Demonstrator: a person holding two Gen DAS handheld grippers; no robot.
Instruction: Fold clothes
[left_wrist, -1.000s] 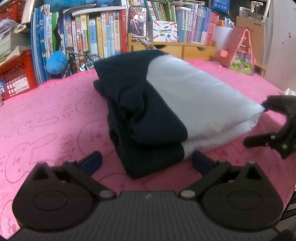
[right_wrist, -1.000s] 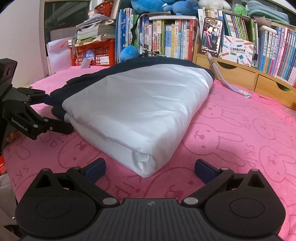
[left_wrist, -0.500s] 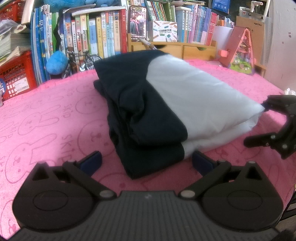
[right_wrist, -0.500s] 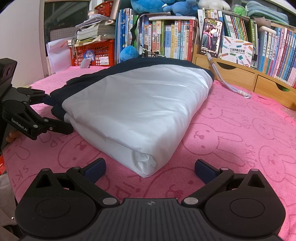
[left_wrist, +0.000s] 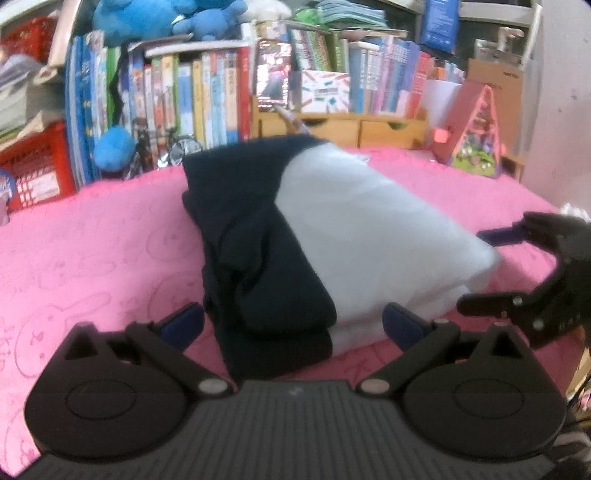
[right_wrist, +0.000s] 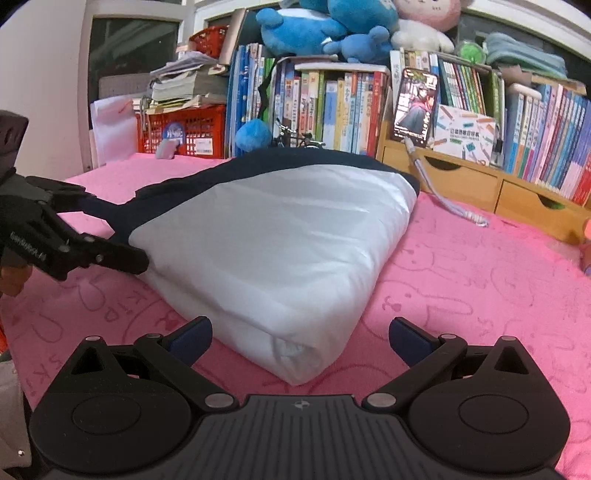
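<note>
Jaws wide, astride folded garment (left_wrist: 314, 236)

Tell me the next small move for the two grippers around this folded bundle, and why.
Probably back both away. The folded navy-and-white garment already lies compact on the pink towel; the left gripper and right gripper are open and hold nothing.

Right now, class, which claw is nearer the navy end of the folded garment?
Left. The left claw opens right at the navy end; the right claw faces the white corner, farther off.

Black gripper (right_wrist: 299, 336), navy-padded fingers (right_wrist: 192, 338), silver pivot screws.
</note>
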